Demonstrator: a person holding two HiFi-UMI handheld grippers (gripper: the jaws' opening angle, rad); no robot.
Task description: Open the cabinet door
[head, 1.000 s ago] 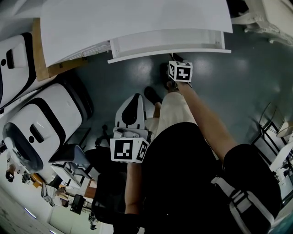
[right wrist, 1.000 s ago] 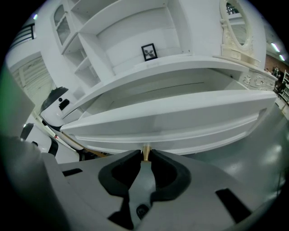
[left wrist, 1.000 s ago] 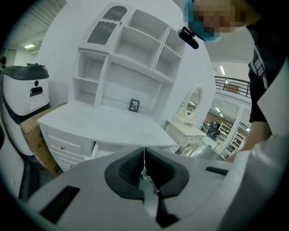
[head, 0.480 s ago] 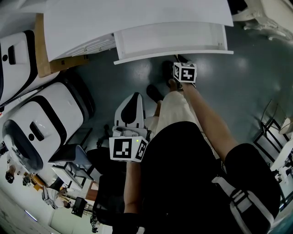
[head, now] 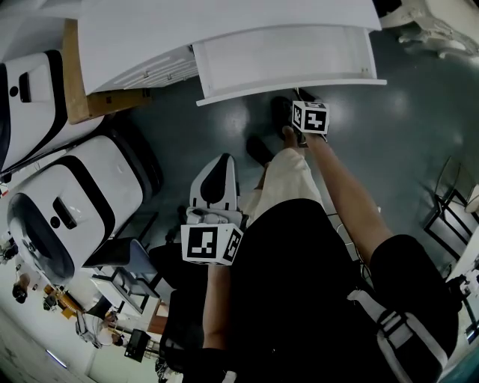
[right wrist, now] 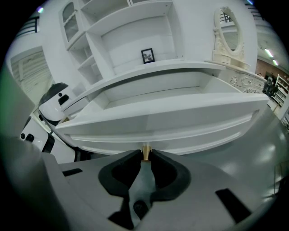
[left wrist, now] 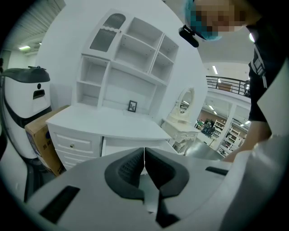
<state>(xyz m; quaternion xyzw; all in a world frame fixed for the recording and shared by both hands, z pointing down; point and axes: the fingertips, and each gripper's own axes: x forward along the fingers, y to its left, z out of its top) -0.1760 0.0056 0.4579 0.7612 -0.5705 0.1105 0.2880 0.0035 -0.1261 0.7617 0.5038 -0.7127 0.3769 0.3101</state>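
The right arm reaches forward and down, its right gripper [right wrist: 145, 156] clenched on the small brass knob [right wrist: 145, 150] at the middle of the front edge of the white drawer [head: 288, 63], which stands pulled out from under the desk top [head: 224, 22]. The left gripper [left wrist: 144, 159] sits back by the person's waist, its jaws pressed together on nothing. A cardboard box [head: 84, 93] and white-and-black machines [head: 75, 202] crowd the desk's left edge, and the person's shoes [head: 260, 149] stand below the drawer's front edge.

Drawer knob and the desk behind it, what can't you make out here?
1. The knob: in the right gripper view, mostly buried between the right tongs; in the head view, under the marker cube.
2. The picture frame: in both gripper views, too small to tell its picture.
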